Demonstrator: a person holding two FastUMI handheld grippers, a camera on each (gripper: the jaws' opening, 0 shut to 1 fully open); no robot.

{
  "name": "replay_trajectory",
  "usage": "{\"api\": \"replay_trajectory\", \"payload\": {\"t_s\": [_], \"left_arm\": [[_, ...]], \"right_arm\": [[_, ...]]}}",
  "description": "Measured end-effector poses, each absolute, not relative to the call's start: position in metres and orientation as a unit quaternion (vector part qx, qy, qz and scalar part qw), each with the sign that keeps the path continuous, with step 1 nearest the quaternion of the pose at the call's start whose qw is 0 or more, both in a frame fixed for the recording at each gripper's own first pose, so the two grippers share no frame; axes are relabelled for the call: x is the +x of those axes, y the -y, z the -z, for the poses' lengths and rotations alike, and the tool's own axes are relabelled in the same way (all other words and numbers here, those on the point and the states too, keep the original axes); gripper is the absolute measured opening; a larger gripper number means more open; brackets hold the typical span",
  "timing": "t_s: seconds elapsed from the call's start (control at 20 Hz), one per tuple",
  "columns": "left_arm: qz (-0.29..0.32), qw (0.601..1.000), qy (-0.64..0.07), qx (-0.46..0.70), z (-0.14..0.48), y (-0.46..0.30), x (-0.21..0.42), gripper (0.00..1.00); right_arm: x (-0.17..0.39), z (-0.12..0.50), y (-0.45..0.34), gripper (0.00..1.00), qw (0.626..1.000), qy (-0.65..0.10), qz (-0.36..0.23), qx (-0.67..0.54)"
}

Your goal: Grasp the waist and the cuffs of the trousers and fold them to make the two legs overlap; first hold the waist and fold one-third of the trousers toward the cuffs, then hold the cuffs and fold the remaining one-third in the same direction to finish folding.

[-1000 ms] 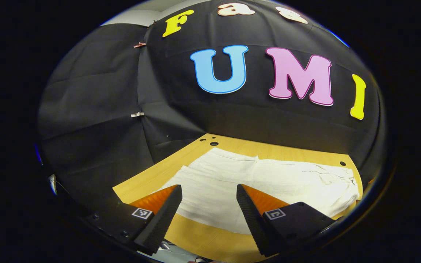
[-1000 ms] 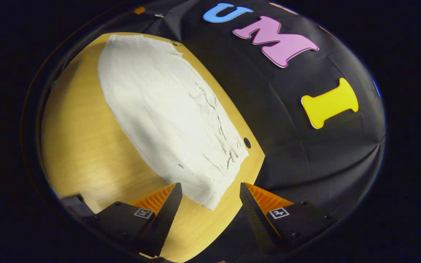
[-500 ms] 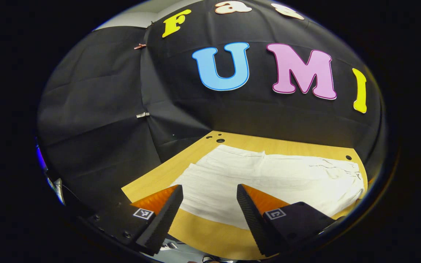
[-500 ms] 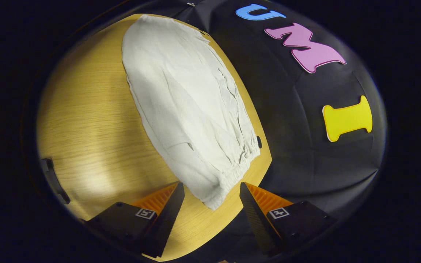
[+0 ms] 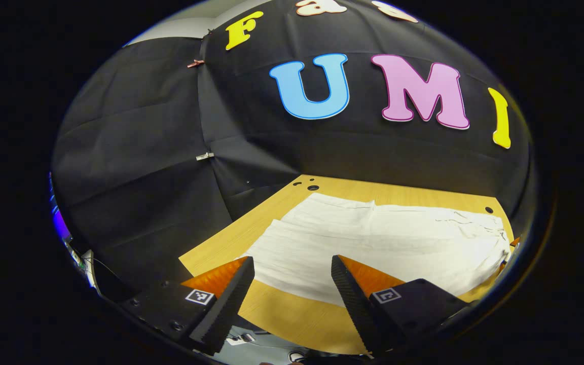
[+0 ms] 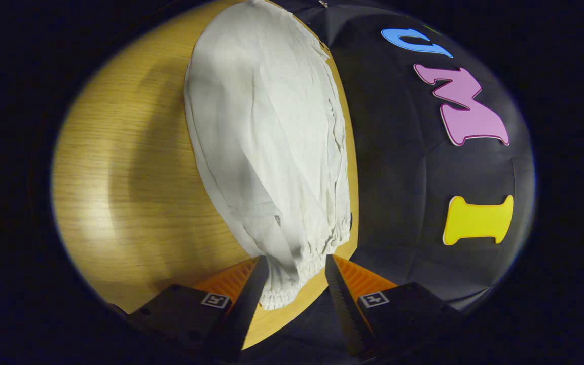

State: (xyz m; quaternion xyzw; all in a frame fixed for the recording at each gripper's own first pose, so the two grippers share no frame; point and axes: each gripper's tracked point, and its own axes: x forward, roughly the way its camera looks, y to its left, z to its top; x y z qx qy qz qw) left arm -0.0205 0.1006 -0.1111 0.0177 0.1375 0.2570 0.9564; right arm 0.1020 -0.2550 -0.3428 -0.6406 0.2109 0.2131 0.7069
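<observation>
Trousers (image 6: 266, 142) lie flat on the worktop (image 6: 119, 167), right gripper (image 6: 292, 284) spread around, perhaps touching, their waist, left gripper (image 5: 292, 284) released above.

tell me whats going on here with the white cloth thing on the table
A person is working two handheld grippers over a pair of white trousers spread flat on a wooden table. The right gripper is open with the gathered elastic waist between its fingers, not clamped. The left gripper is also open, hovering near the table's front edge short of the trousers. No fold has been made yet.
</observation>
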Motion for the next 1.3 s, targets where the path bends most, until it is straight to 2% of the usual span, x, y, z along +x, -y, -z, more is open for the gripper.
{"api": "replay_trajectory", "payload": {"t_s": [0.25, 0.3, 0.35, 0.4, 0.5, 0.55, 0.65, 0.9, 1.1, 1.3], "left_arm": [[-0.266, 0.951, -0.156, 0.014, 0.12, -0.112, -0.028, 0.98], [-0.267, 0.95, -0.161, 0.013, 0.124, -0.116, -0.028, 0.98], [-0.265, 0.95, -0.163, 0.012, 0.126, -0.118, -0.027, 0.98], [-0.263, 0.95, -0.166, 0.013, 0.13, -0.119, -0.025, 0.98], [-0.258, 0.949, -0.182, 0.02, 0.142, -0.131, -0.022, 0.97], [-0.253, 0.948, -0.19, 0.027, 0.147, -0.137, -0.019, 0.97], [-0.238, 0.948, -0.203, 0.051, 0.159, -0.153, -0.012, 0.97], [-0.191, 0.933, -0.261, 0.158, 0.204, -0.22, -0.002, 0.97], [-0.142, 0.897, -0.305, 0.286, 0.234, -0.267, 0.003, 0.96], [-0.132, 0.87, -0.343, 0.328, 0.259, -0.31, 0.006, 0.96]], "right_arm": [[0.096, 0.356, 0.254, 0.46, 0.689, -0.275, -0.235, -0.627], [0.093, 0.359, 0.253, 0.34, 0.681, -0.291, -0.246, -0.625], [0.09, 0.361, 0.255, 0.3, 0.674, -0.302, -0.247, -0.627], [0.087, 0.359, 0.255, 0.14, 0.67, -0.311, -0.25, -0.626], [0.085, 0.361, 0.258, 0.16, 0.663, -0.344, -0.245, -0.618], [0.083, 0.362, 0.259, 0.09, 0.66, -0.36, -0.245, -0.613], [0.083, 0.364, 0.254, 0.09, 0.653, -0.388, -0.254, -0.599], [0.074, 0.363, 0.248, 0.05, 0.643, -0.455, -0.276, -0.55], [0.072, 0.361, 0.245, 0.05, 0.63, -0.458, -0.281, -0.562], [0.071, 0.361, 0.245, 0.05, 0.617, -0.458, -0.277, -0.577]]}}
